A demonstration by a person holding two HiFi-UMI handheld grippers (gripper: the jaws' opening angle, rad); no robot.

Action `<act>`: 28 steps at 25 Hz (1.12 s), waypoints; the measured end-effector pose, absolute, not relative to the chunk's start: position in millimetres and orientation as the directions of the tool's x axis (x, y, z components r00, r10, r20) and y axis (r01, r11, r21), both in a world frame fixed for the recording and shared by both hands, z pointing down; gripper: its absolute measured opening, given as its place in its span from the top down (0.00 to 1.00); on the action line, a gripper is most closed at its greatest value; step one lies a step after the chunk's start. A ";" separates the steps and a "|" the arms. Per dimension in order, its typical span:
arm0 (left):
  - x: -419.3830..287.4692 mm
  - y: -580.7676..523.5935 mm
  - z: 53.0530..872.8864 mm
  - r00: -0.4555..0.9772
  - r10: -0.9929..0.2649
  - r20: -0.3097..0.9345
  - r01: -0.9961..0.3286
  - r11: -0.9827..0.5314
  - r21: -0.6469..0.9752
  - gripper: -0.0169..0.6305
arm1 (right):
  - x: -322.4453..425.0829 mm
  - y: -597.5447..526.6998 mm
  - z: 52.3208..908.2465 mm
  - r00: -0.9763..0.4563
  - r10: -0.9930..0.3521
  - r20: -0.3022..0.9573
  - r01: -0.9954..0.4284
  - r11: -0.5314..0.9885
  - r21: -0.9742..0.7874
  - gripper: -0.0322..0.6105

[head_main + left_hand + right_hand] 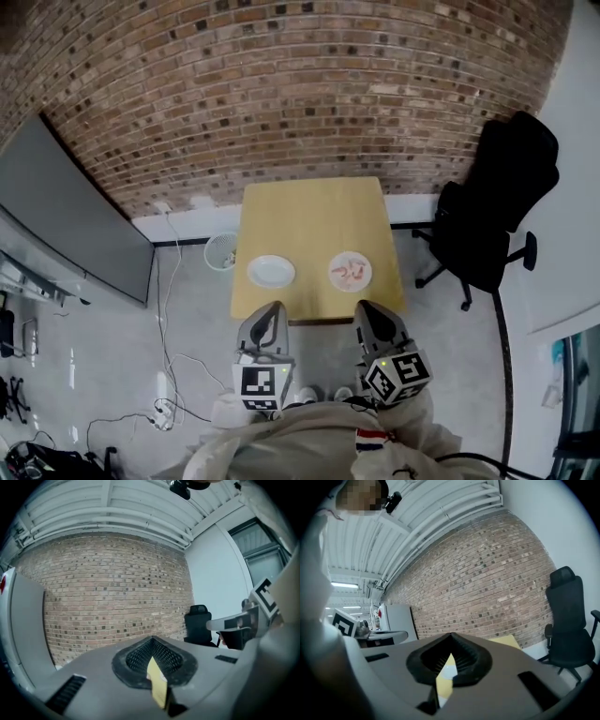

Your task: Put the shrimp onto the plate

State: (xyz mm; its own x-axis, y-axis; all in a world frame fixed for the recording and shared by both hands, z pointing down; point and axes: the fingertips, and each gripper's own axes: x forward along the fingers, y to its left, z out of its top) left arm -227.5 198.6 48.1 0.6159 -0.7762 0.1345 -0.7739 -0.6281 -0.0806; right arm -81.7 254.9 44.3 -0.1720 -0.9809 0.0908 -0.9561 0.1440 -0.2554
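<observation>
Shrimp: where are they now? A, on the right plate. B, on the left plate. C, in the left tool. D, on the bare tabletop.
A: the pink shrimp lie on the right plate, while the left plate shows only white.

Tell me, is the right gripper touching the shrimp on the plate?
Apart. The head view shows a strip of bare table between the right gripper and the shrimp, which lie on their plate.

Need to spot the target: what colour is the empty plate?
The empty plate is plain white, clearest in the head view.
</observation>
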 end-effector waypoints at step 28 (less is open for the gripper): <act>-218.8 218.9 17.8 0.580 -0.812 0.070 -0.806 -0.584 -0.097 0.96 | -43.2 276.9 23.1 -0.115 -0.992 0.050 -0.981 0.106 -0.163 0.91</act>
State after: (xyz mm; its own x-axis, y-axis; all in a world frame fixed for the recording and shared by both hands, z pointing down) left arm -218.8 218.9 17.8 0.5801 -0.8115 0.0701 -0.8057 -0.5843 -0.0968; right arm -43.2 276.9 23.1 -0.1154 -0.9921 0.0498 -0.9810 0.1060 -0.1628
